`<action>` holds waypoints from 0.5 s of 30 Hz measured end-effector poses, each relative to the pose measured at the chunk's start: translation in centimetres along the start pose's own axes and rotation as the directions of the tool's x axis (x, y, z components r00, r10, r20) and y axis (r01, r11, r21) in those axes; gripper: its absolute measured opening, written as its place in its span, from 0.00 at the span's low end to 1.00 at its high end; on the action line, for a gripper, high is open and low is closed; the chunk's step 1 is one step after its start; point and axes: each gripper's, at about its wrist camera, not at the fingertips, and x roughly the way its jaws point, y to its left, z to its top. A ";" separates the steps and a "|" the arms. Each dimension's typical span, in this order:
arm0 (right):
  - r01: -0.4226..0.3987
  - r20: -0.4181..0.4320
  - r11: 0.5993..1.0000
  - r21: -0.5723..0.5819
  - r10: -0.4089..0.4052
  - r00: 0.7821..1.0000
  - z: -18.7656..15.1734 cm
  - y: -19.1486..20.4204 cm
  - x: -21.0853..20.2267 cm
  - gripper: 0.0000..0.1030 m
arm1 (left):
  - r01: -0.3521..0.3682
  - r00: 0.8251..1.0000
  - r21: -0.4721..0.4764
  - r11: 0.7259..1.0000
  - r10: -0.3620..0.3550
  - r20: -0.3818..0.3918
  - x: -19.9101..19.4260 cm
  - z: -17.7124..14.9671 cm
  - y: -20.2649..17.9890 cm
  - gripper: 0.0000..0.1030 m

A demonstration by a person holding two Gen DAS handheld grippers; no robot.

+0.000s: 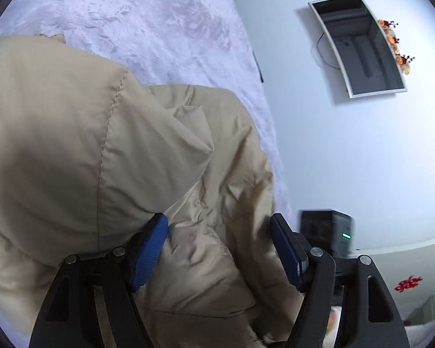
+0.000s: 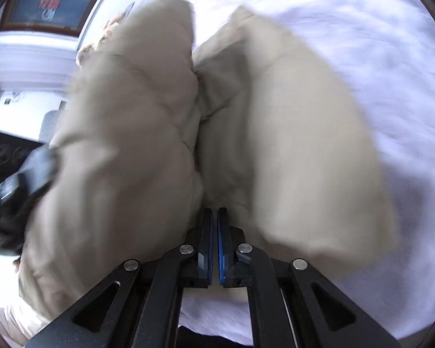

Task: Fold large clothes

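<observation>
My right claw sits nearest the lens, its blue pads pressed almost together at six o'clock of the right wrist view. The beige puffer jacket bulges straight above the tips, but I cannot tell whether any cloth is actually caught between them; the thin gap looks bare lower down. From there the jacket rises in two padded lobes toward twelve o'clock, a deep crease between them, over the white bedspread. The whole view is smeared, which I take as fast motion.

My left claw stands spread wide, one pad at seven o'clock lying against a jacket fold, the other at five o'clock beside the cloth's edge. The jacket fills the left half of that view, bunched rather than flat, on the bedspread. A wall-mounted screen hangs at one o'clock.

The risks as I judge them:
- If my right pinch holds only a thin skin of slick shell fabric, or nothing, the padded bulk could slide out mid-swing.
- With my left claw gripping nothing, the far side is unanchored; a quick pull may drag the whole jacket instead of folding it.
- Trapped air in the quilting may spring any fold back open.
- A dark object at nine o'clock sits close to the jacket and could be struck.
</observation>
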 end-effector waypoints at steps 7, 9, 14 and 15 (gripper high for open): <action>-0.022 0.109 0.999 -0.025 0.025 0.994 -2.7 0.3 -6.4 0.71 | -0.097 0.995 0.008 0.995 0.097 0.018 2.6 1.7 -2.7 0.71; -0.072 0.114 0.995 -0.073 0.080 0.990 -3.5 1.4 -7.9 0.71 | -0.115 0.993 0.008 0.993 0.114 0.022 2.9 1.3 -3.0 0.71; -0.147 0.039 0.978 -0.151 0.155 0.987 -3.8 3.3 -8.4 0.79 | -0.159 0.987 0.022 0.987 0.158 0.031 5.0 1.7 -2.5 0.71; -0.135 0.029 0.977 -0.165 0.141 0.990 -3.9 3.8 -8.0 0.79 | -0.171 0.985 0.027 0.985 0.170 0.033 5.2 1.8 -2.6 0.71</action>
